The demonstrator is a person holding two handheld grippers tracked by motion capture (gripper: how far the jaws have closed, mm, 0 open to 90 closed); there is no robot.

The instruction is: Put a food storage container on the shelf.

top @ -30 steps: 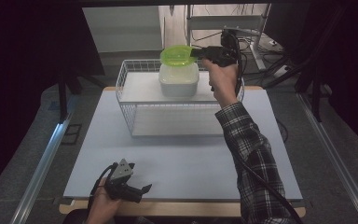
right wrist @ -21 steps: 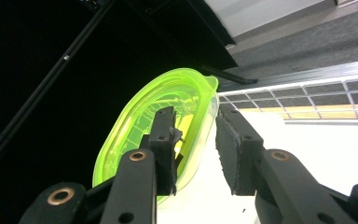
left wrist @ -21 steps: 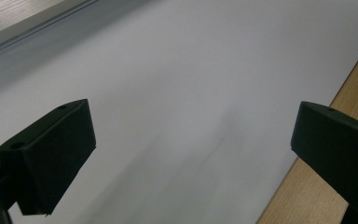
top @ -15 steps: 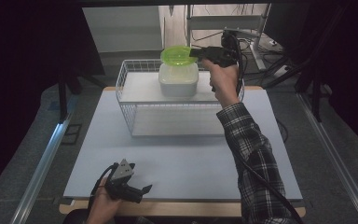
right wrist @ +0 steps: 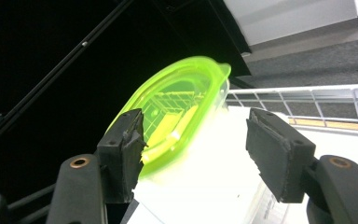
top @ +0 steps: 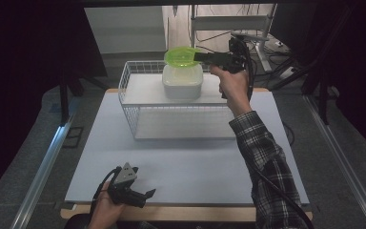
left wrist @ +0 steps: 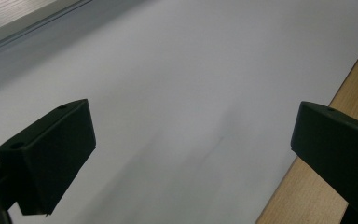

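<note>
1. Clearly the work in hand concerns the green lid (top: pixel 182 57), which sits tilted over the top of the white box (top: pixel 182 82); the box stands inside the wire basket (top: pixel 138 112) at the far side of the tabletop (top: pixel 190 167).
2. Seen from the right gripper view, the lid (right wrist: pixel 177 109) looks thin, see-through and glossy, so I judge it light, a little bendy and likely to slip under a loose pinch.
3. The right tongs (right wrist: pixel 196 149) stand wide apart around the lid's near edge; one jaw lies against the rim and the other is well clear, so nothing is clamped.
4. From the high view the right tongs (top: pixel 200 57) reach in level from the right, at the lid's edge.
5. A good hold, in my judgement, is on the raised rim or the small corner tab, squeezed gently, since a hard squeeze could buckle the plastic.
6. The box itself looks light too, and may lift or slide in the basket if the lid is snapped on.
7. The left tongs (left wrist: pixel 191 154) are wide open and empty, low over the near edge of the tabletop, well apart from the basket.
</note>
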